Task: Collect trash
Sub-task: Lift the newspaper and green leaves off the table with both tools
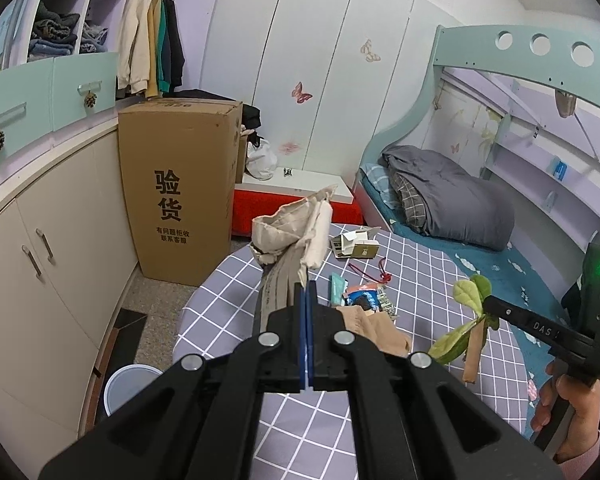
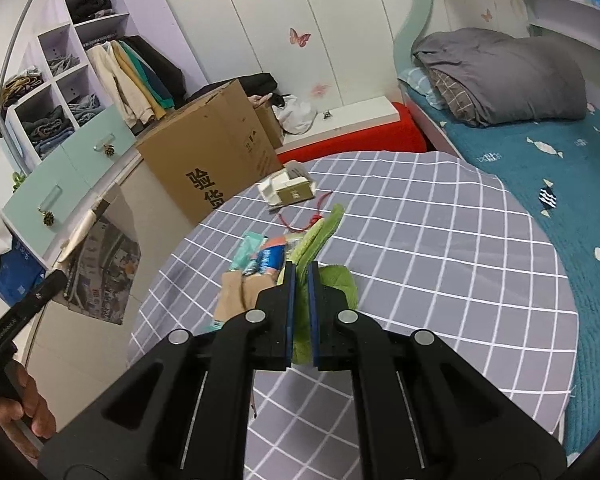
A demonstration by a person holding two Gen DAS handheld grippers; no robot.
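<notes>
Between the closed jaws of the left hand-held gripper (image 1: 305, 292) hangs a crumpled wad of brown paper (image 1: 296, 232), pinched only by a thin edge and lifted clear of the table (image 1: 420, 280). The right hand-held gripper (image 2: 302, 276) is clamped on a green leaf sprig (image 2: 320, 236), with a brown strip dangling below the leaves in the left view. Both loads look loosely caught: the paper is bulky and top-heavy above a narrow pinch, so a quick swing could tear the edge or let it slide out; the leaves are soft and could slip free in the same way. On the checked cloth beneath lie more scraps: a blue wrapper (image 2: 269, 260), a teal packet (image 2: 249, 246), a tan paper piece (image 2: 240, 292), a red string (image 2: 312, 216) and a small torn box (image 2: 286, 190). A low pass with the dangling strip or paper might drag these off the edge onto the floor. A white bin (image 1: 130, 386) stands on the floor near the cabinet, partly hidden by the left gripper, so a drop aimed from this height may well miss.
</notes>
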